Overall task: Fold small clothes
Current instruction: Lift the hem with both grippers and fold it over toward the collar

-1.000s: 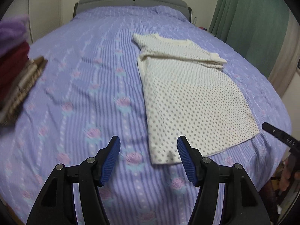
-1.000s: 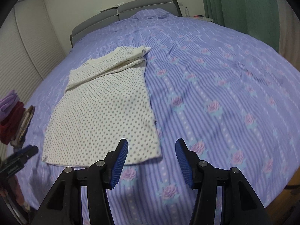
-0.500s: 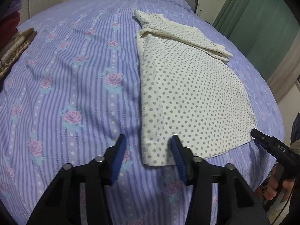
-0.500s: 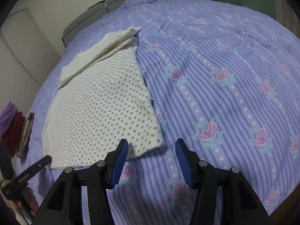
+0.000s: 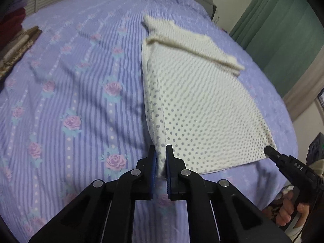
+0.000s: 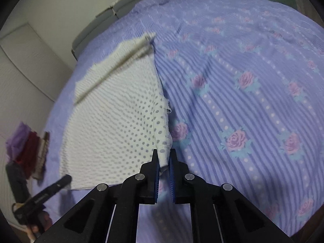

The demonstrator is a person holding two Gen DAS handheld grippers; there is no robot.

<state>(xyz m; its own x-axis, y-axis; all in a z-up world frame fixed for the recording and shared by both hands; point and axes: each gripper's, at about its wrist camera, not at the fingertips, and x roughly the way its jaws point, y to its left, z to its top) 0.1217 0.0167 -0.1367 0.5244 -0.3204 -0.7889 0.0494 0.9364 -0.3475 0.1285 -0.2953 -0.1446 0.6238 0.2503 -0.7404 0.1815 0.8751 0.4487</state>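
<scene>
- The bedspread (image 5: 85,93) was soft woven cloth, matt, ribbed in lilac stripes with printed roses.
- The polka-dot top (image 5: 202,109) near the bed's foot edge was cream cloth with a fine knitted texture, matt, grey dots across it.
- The left hand-held gripper (image 5: 161,162) was matt black plastic with bright metal rivet heads; its blue pads (image 5: 154,166) looked ridged and rubbery.
- The right hand-held gripper (image 6: 163,167) had the same black plastic, metal rivets and ridged blue pads (image 6: 171,172).
- The curtain (image 5: 283,30) was green cloth, matt, in soft folds.
- The headboard (image 6: 121,10) looked padded, grey and dull.
</scene>
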